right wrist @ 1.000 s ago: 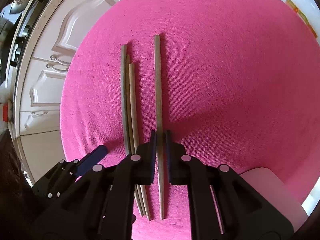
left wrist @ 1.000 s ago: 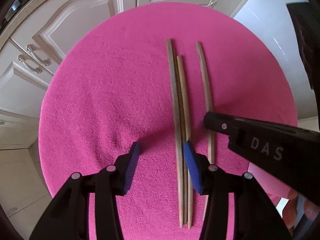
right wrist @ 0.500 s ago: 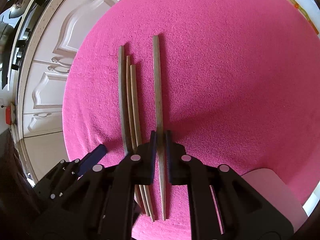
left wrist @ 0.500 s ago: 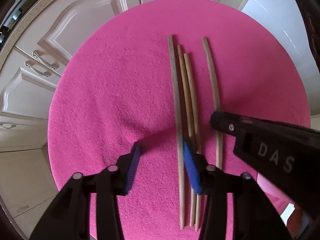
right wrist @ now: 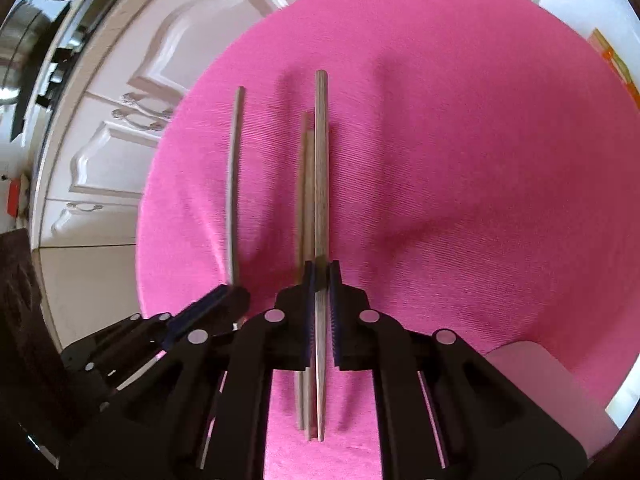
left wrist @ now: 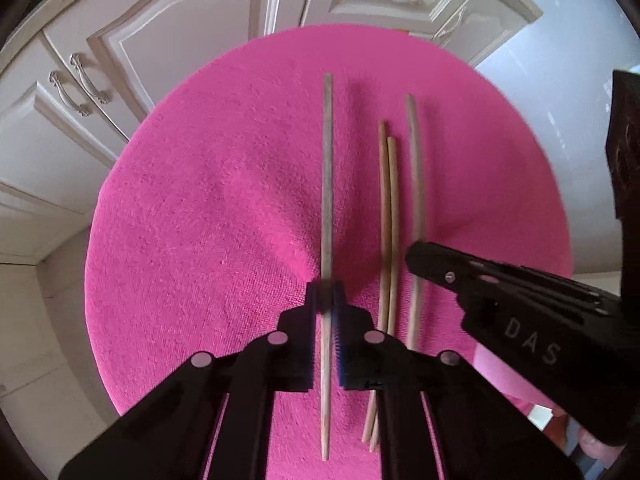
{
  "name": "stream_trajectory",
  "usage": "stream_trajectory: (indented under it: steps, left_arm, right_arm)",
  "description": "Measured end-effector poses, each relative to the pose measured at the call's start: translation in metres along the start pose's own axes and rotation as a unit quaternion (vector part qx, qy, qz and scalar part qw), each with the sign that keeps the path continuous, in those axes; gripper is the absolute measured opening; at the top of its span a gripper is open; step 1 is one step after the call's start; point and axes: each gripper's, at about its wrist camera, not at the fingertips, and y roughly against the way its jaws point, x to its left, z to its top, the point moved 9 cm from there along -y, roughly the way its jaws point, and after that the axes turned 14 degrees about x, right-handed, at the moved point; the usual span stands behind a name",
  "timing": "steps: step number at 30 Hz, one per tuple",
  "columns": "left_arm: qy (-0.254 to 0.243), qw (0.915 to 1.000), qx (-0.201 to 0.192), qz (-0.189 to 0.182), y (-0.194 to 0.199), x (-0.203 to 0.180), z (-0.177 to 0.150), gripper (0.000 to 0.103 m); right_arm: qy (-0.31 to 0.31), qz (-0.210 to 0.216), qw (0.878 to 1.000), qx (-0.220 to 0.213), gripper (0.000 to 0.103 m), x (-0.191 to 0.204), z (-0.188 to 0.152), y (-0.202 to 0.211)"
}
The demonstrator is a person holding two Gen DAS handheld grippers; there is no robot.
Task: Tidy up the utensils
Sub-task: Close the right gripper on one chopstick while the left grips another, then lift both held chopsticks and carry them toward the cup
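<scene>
Several wooden chopsticks are over a round pink mat [left wrist: 200,220]. My left gripper [left wrist: 327,292] is shut on one chopstick [left wrist: 327,168] and holds it lifted above the mat, left of the others. My right gripper [right wrist: 321,272] is shut on another chopstick [right wrist: 321,160], also raised; it shows in the left wrist view [left wrist: 416,168] too. Two thinner chopsticks [left wrist: 388,208] lie side by side on the mat between the held ones, and show in the right wrist view [right wrist: 304,184] just left of my right fingers.
Cream cabinet doors with metal handles [left wrist: 80,88] stand beyond the mat's far and left edge. A pale pink object [right wrist: 552,392] sits at the mat's near right edge. A stove with a steel pot [right wrist: 28,40] is at far left.
My left gripper has closed on the leftmost chopstick and lifted it leftward, away from the pair. My right gripper stays shut on its chopstick and has raised it, closer to the pair.
</scene>
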Motion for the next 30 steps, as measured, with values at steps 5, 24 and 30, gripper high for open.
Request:
stream_trajectory:
  steps: [5,24,30]
  left_arm:
    - [0.000,0.9990,-0.038,-0.022,0.022,0.010,0.002,0.006]
    - [-0.062,0.9630,-0.249,-0.082,0.152,-0.064,-0.051,0.006]
    - [-0.053,0.9403,-0.323,-0.095,0.174,-0.109,-0.075,0.006]
  right_arm:
    - [0.025,0.011,1.000,-0.014,0.007,0.019,-0.005,0.012]
    - [0.115,0.027,0.979,-0.167,0.007,0.038,-0.084,0.146]
    - [0.134,0.016,0.955,-0.262,0.007,0.007,-0.117,0.199]
